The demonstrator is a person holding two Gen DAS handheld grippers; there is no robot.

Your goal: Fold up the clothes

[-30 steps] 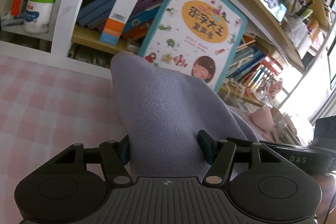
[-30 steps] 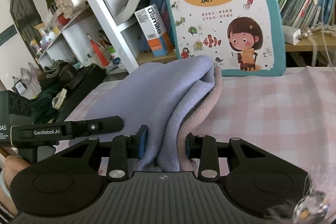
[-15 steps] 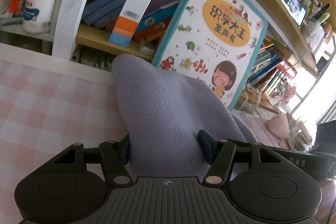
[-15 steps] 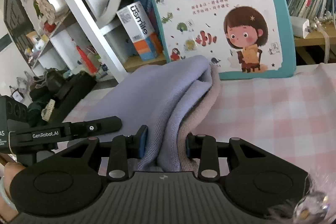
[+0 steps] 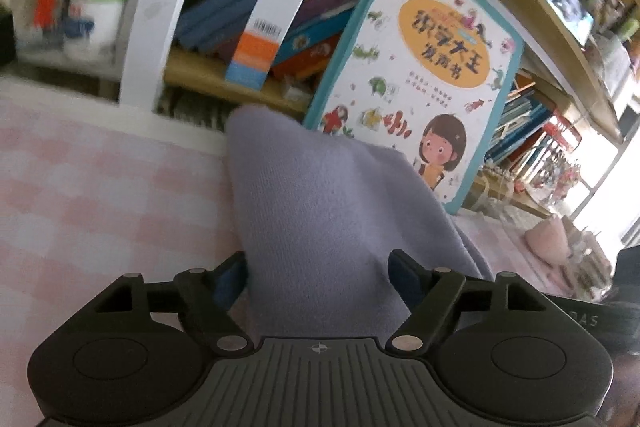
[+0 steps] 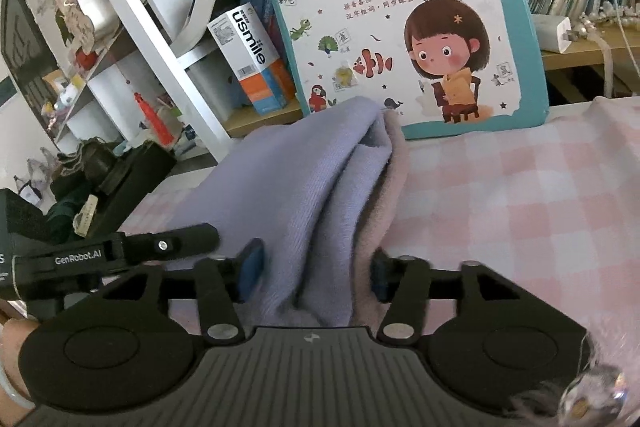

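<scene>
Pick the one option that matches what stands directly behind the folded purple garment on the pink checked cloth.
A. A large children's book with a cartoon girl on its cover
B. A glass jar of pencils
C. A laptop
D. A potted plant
A: in the right wrist view, the children's book with the cartoon girl stands upright against the shelf just behind the far end of the purple garment.

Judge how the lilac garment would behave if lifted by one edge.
The lilac garment is probably floppy: it bunches into soft folds and sags on the checked cloth. Its fuzzy knit likely grips rather than slips. It looks light, with nothing stiff in it.
</scene>
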